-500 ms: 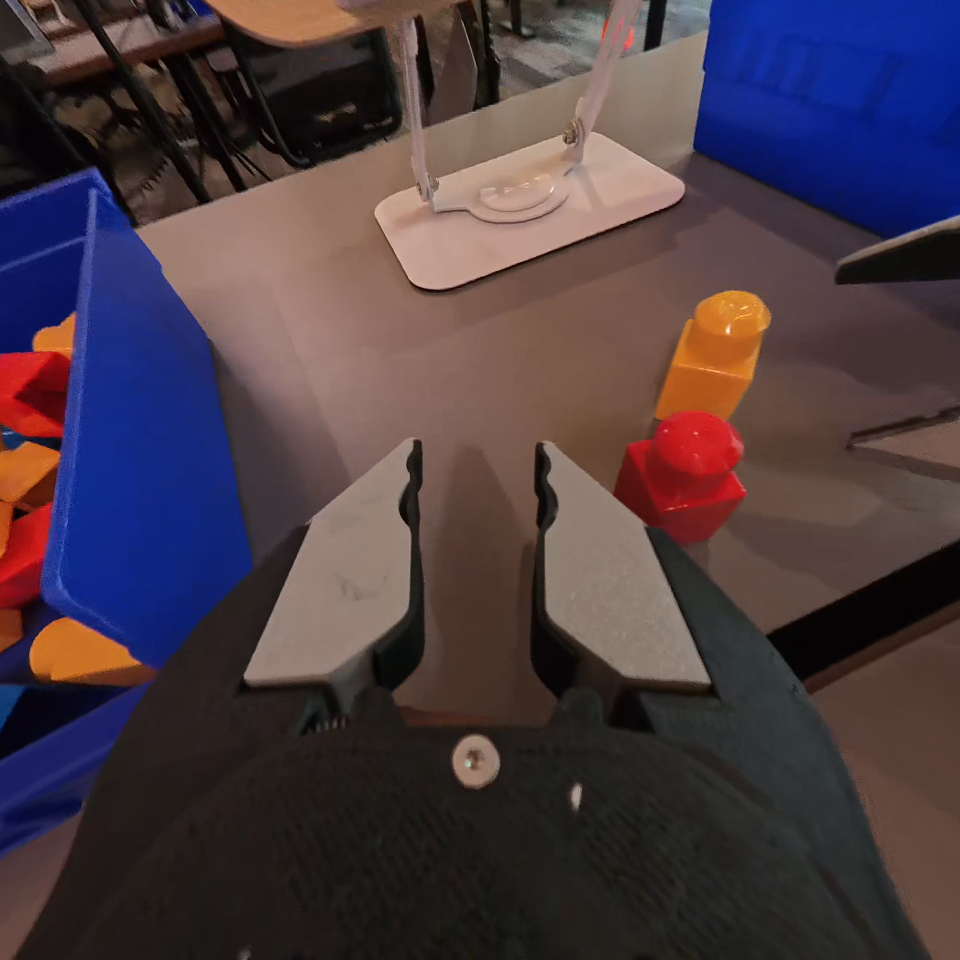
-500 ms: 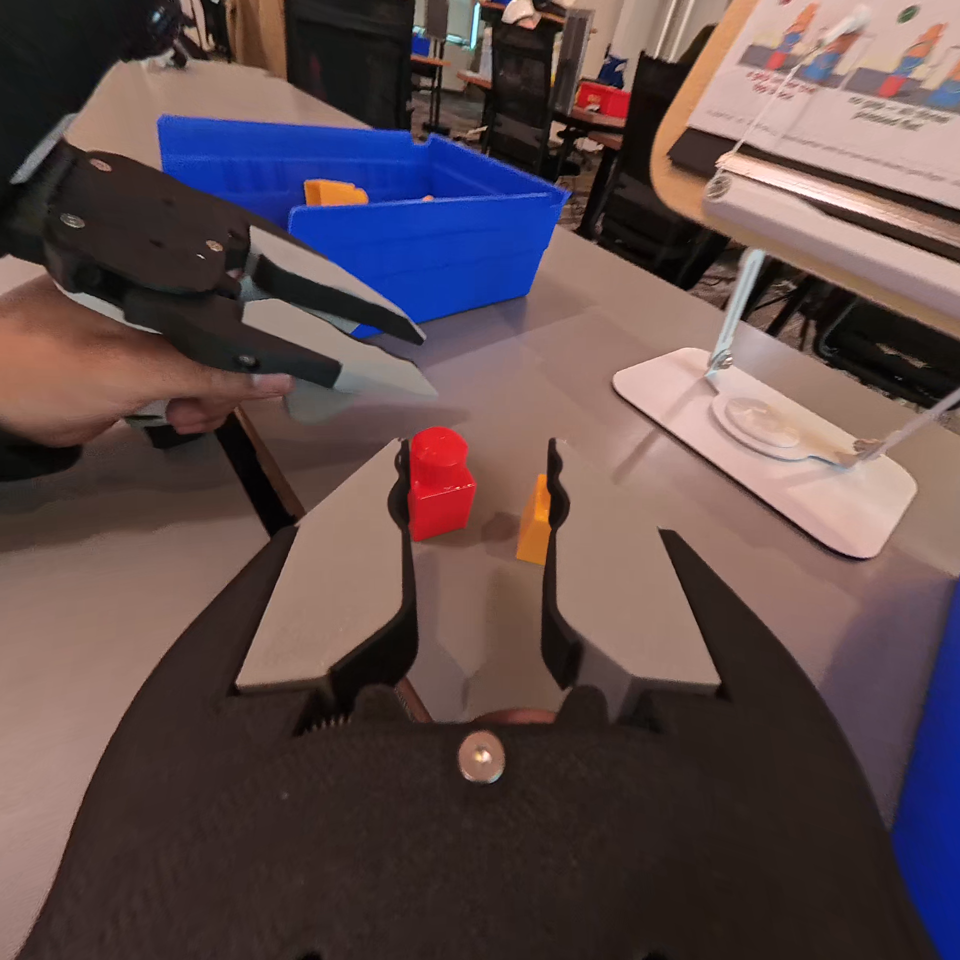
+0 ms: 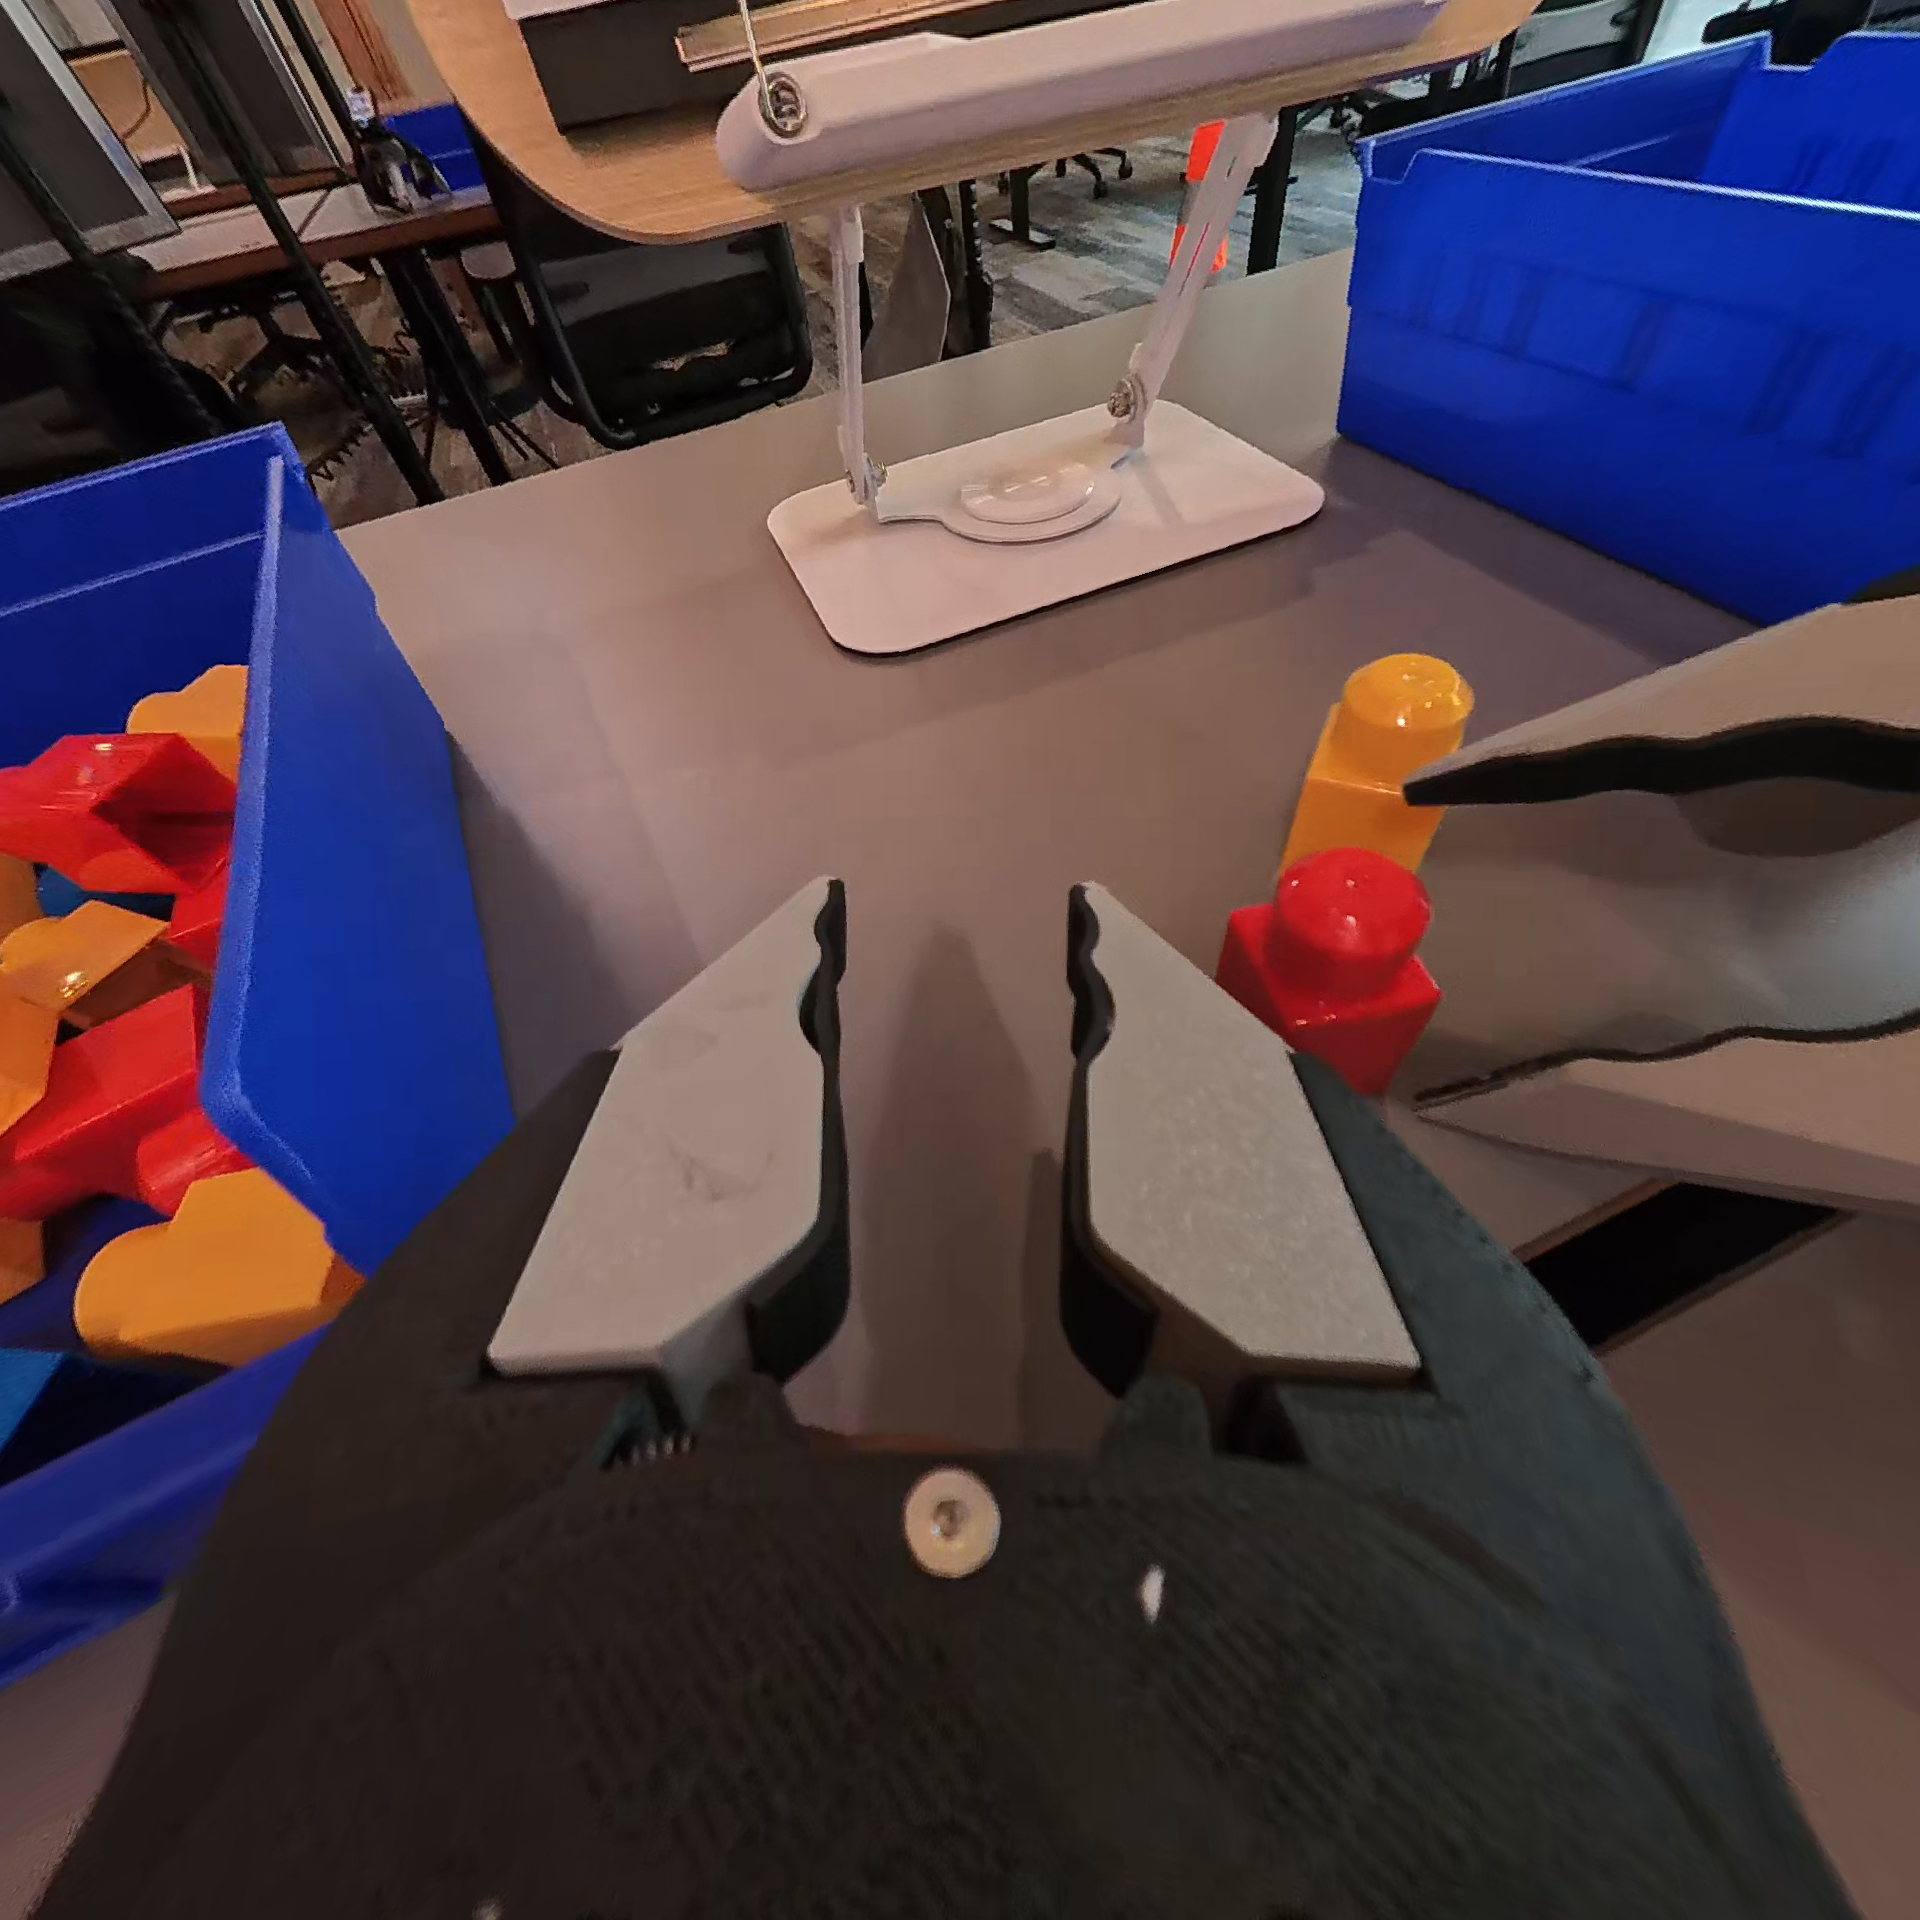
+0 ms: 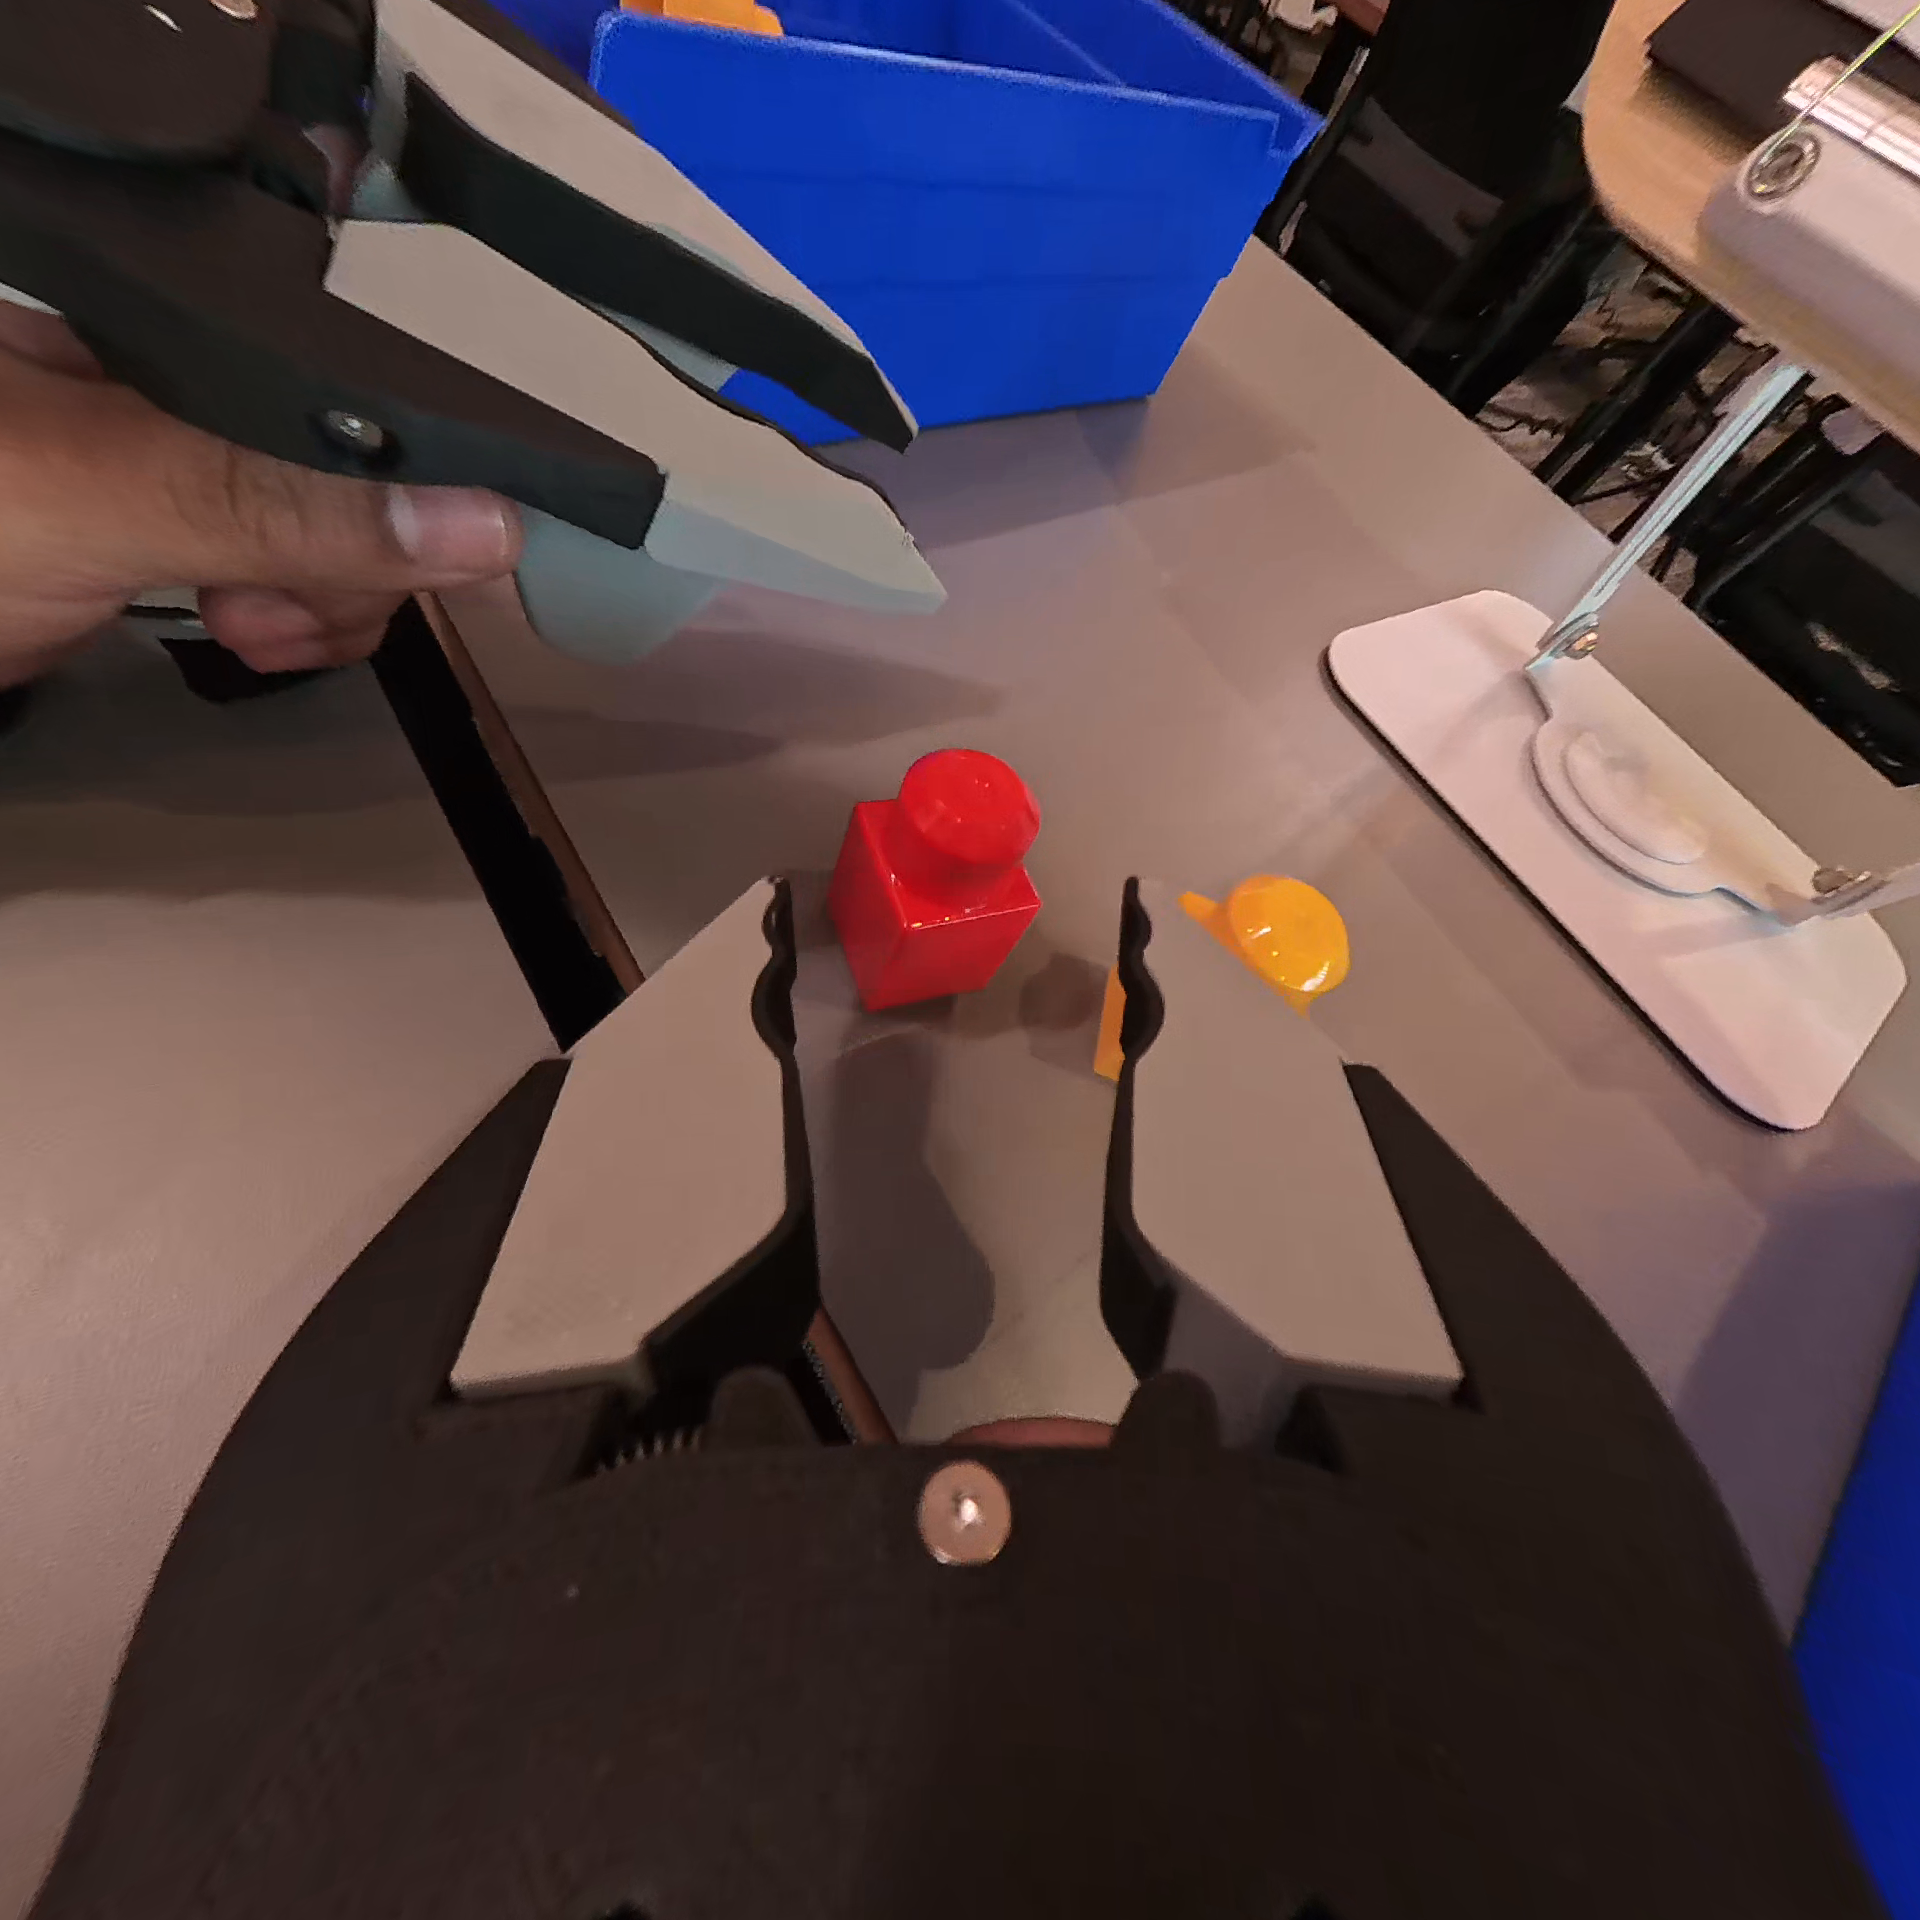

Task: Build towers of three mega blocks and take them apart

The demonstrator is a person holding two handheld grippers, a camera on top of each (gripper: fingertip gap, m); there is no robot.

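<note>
Right wrist view: both grippers (image 4: 954,935) gape empty near red block (image 4: 933,902).

Grey table (image 3: 665,665), red block (image 3: 1335,971), orange block (image 3: 1377,764), white stand base (image 3: 1039,551), blue bins (image 3: 353,831)

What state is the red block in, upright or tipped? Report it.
Upright. The red block sits flat on the grey table with its round stud on top, beside the orange block, ahead of the open right tongs.
</note>
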